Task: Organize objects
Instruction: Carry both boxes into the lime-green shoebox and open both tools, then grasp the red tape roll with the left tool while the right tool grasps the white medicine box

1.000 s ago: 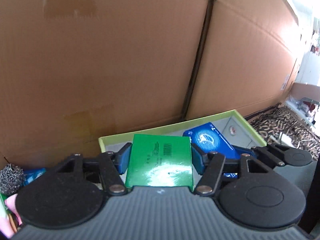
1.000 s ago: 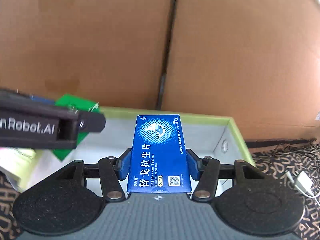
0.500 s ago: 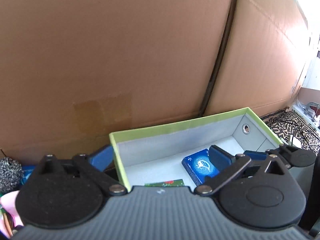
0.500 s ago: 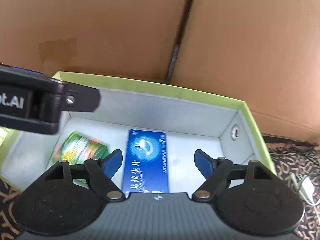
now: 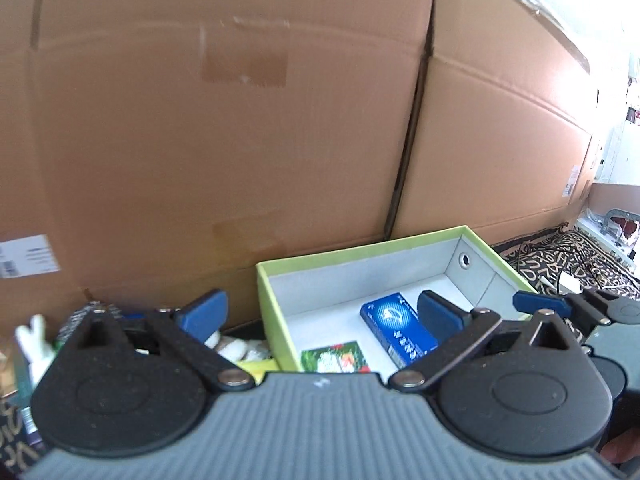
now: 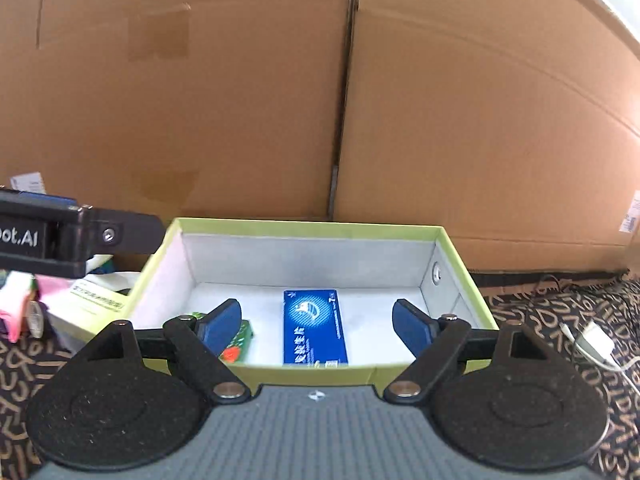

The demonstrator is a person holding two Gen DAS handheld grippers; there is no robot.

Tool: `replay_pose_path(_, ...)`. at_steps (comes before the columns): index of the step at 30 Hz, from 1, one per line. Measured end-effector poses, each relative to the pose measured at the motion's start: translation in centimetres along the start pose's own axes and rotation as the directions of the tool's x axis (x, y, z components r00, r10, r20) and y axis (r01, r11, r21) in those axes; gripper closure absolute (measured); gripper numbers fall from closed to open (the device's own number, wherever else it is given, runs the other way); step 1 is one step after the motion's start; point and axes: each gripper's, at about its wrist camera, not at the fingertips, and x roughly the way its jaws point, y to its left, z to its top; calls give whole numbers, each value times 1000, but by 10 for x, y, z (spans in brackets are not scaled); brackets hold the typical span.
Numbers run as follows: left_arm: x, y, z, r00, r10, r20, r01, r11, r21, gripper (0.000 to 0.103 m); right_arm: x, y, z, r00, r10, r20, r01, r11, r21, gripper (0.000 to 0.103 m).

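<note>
Green-rimmed box, two cartons stowed; both grippers empty.

Cardboard wall (image 6: 240, 120): behind all. Green-rimmed box (image 6: 308, 227): holds the blue carton (image 6: 314, 326) flat at centre and the green carton (image 6: 236, 342) to its left, apart. Loose-item heap (image 5: 240, 350): left of box. Right gripper (image 6: 320, 324): fingers spread, just been opening, nothing pinched. Left gripper (image 5: 320, 312): fingers spread wide, empty. Advice: lift clear of the near rim before swinging left to the heap, jaws kept wide.
</note>
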Motion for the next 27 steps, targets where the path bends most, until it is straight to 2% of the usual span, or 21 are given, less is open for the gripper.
replay_pose_path(6,-60,14,-19,1000,18,18,-18,1000,2,0,-29,9,-12,1000,-27,9,27,1000,-6,17)
replay_pose_path(10,-95,23,-45,999,24,32,-25,1000,6,0,-58,20,-28,1000,-4,13,4,1000,14,17)
replay_pose_path(14,-122,38,-75,999,40,28,-39,998,-40,0,-74,30,-43,1000,22,10,-23,999,46,17)
replay_pose_path(27,-160,85,-158,989,125,-85,-133,986,-102,0,-100,73,-83,994,111,-9,-111,994,-1,16)
